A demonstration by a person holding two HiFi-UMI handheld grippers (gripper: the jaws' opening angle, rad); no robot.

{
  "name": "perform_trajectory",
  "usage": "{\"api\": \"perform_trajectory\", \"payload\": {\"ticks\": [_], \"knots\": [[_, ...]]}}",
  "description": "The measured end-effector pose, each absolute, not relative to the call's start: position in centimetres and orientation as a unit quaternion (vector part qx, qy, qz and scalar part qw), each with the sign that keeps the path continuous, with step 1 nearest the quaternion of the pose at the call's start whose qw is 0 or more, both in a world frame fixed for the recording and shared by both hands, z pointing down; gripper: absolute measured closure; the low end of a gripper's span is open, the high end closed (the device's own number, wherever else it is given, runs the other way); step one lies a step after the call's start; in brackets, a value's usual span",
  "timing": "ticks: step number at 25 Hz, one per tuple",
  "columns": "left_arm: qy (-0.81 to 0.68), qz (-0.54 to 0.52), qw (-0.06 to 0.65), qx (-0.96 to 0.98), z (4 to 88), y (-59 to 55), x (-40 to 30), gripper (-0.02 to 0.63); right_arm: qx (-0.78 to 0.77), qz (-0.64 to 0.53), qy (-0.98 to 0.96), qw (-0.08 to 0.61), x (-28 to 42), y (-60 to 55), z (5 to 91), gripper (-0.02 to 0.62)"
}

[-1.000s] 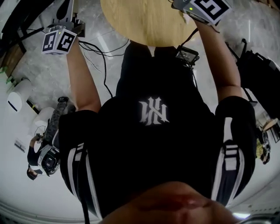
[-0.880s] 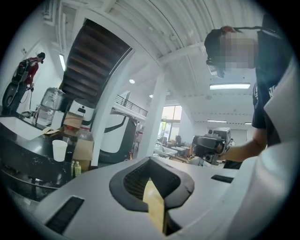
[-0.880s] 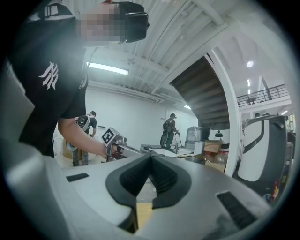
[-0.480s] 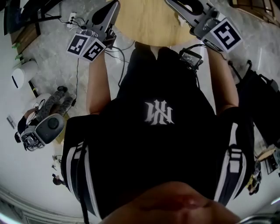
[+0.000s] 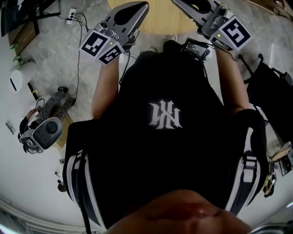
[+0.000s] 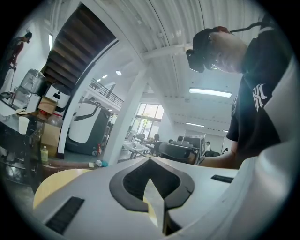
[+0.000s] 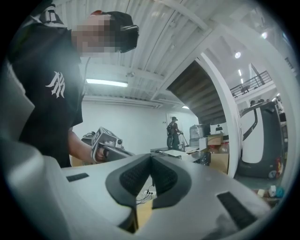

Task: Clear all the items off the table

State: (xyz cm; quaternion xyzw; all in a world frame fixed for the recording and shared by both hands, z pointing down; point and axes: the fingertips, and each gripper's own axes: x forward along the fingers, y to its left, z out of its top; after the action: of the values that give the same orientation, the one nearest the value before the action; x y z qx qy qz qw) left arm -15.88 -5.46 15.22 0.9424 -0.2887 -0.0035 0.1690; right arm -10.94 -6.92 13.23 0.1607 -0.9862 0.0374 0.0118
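Note:
In the head view a round wooden table (image 5: 160, 20) shows only as a strip at the top edge, and the part I see is bare. My left gripper (image 5: 143, 5) reaches over its left edge, marker cube (image 5: 103, 46) behind it. My right gripper (image 5: 183, 3) comes in from the top right with its own cube (image 5: 232, 31). The left gripper view shows the left gripper (image 6: 150, 160) shut with nothing between the pads, above the pale table (image 6: 54, 182). The right gripper (image 7: 151, 157) is likewise shut and empty, and the left gripper (image 7: 107, 143) is seen beyond it in a hand.
A black-shirted torso fills most of the head view. On the grey floor lie cables and a power strip (image 5: 71, 15), a white device (image 5: 20, 77) and a grey headset-like device (image 5: 43, 132) at the left. A black bag (image 5: 271, 98) stands at the right.
My left gripper has swung from far left inward to the table's edge, and its jaws now show. The right gripper has come further into view. The table strip looks smaller.

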Motion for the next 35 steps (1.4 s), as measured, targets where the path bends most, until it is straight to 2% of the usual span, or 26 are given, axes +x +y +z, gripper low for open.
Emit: {"api": "perform_trajectory", "payload": {"ticks": [15,24,35], "knots": [[-0.288,-0.002,0.141,0.947,15.0,5.0,-20.9,0.594,0.157,0.048,-0.986,0.028,-18.3,5.0,13.6,0.592],[-0.296,0.0,0.125,0.947,14.9,7.7,-21.6,0.594,0.168,0.039,-0.985,0.03,-17.0,7.8,13.2,0.593],[-0.258,0.009,0.109,0.96,13.1,6.6,-15.4,0.594,0.189,0.026,-0.981,0.024,-11.3,6.6,11.6,0.593]]}}
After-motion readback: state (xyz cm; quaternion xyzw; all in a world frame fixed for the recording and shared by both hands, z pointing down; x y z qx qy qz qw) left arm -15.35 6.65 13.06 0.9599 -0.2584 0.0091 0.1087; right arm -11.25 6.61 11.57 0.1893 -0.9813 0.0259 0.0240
